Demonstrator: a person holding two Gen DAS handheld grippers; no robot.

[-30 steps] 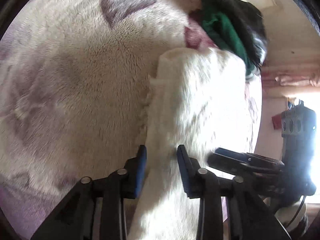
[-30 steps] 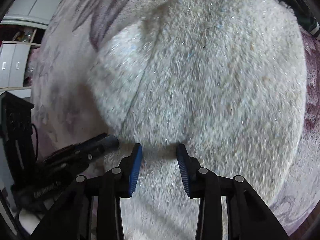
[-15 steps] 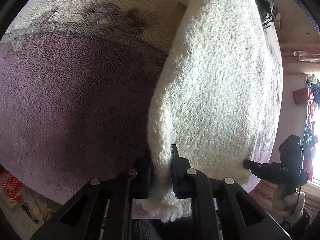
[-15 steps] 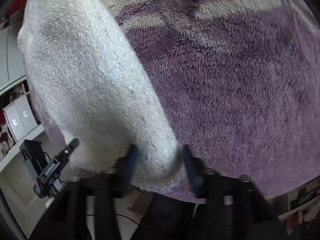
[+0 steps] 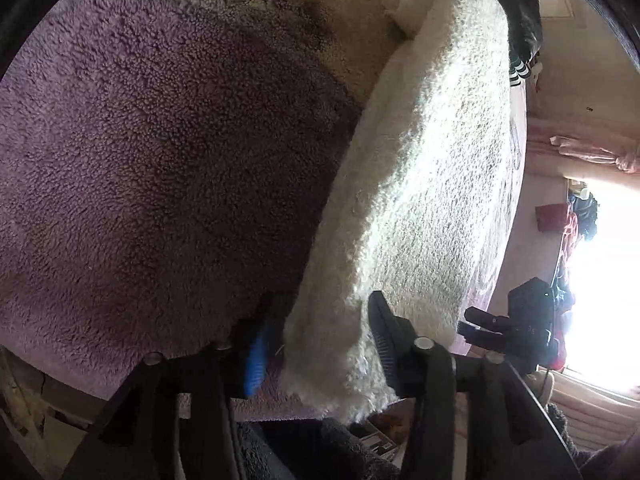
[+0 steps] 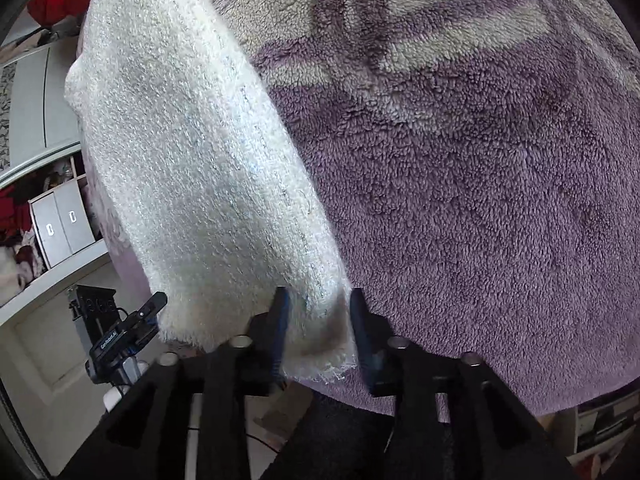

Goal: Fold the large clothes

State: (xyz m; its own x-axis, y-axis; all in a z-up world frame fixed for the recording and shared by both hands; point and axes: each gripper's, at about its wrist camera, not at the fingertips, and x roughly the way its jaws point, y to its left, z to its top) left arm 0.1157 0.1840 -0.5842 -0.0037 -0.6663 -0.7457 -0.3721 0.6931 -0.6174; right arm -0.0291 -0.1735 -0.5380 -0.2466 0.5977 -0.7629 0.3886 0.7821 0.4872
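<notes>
Over the purple fleece blanket (image 6: 480,200) the white fuzzy sweater (image 5: 420,208) hangs w/ its near hem btwn my left gripper (image 5: 320,340) & right gripper (image 6: 318,328), both spread, ungripped, so it could slump & crumple

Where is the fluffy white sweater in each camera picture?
Left wrist: the white sweater runs from the top right down to the jaws at bottom centre.
Right wrist: it runs from the top left down to the jaws.
Shared landmark: the purple fleece blanket under it.
</notes>
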